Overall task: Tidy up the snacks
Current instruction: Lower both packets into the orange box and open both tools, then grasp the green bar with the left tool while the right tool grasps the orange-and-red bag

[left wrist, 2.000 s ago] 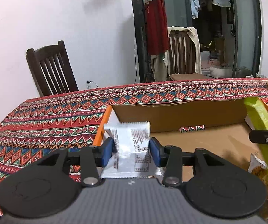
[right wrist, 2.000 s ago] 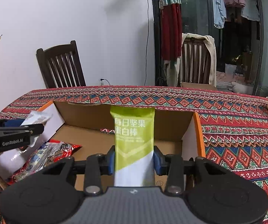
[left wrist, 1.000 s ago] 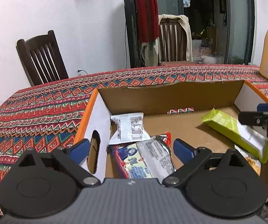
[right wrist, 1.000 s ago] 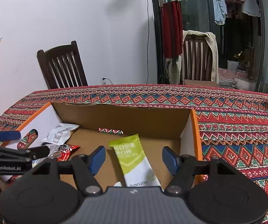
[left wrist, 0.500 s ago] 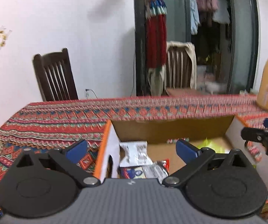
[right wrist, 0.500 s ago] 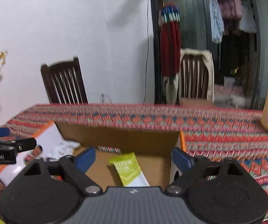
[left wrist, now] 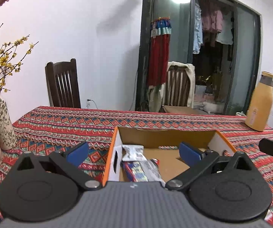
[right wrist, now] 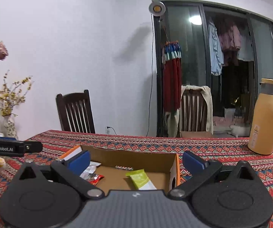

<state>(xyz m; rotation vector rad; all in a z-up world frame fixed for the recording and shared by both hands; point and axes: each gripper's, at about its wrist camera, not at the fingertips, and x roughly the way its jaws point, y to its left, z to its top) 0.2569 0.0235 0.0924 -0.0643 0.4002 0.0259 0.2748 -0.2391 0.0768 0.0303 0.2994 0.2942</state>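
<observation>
**Both grippers empty above the snack box**

The left gripper [left wrist: 134, 152] has its jaws spread wide with nothing between them. The right gripper [right wrist: 136, 160] is also wide apart and empty; its jaws have just been opening, and no snack is between the pads. Both point a little downward over the near edge of the cardboard box [left wrist: 164, 137], which stands on the patterned tablecloth [left wrist: 64, 123].

The snacks lie inside the box. In the left wrist view, a white packet [left wrist: 133, 153] rests against the left wall, just beside a blue and silver packet [left wrist: 142, 171] nearer the camera. In the right wrist view, the green bar [right wrist: 139, 178] lies flat on the box floor toward the right wall, well apart from the red wrapper [right wrist: 96, 178] on the left side. A small striped piece [right wrist: 124, 168] lies near the far wall.

It seems the packets are sorted by side, each gripper serving its own half. The wide jaws probably mean the grippers are ready for the next snack. An orange bottle [right wrist: 265, 125] stands on the cloth, right of the box.
</observation>
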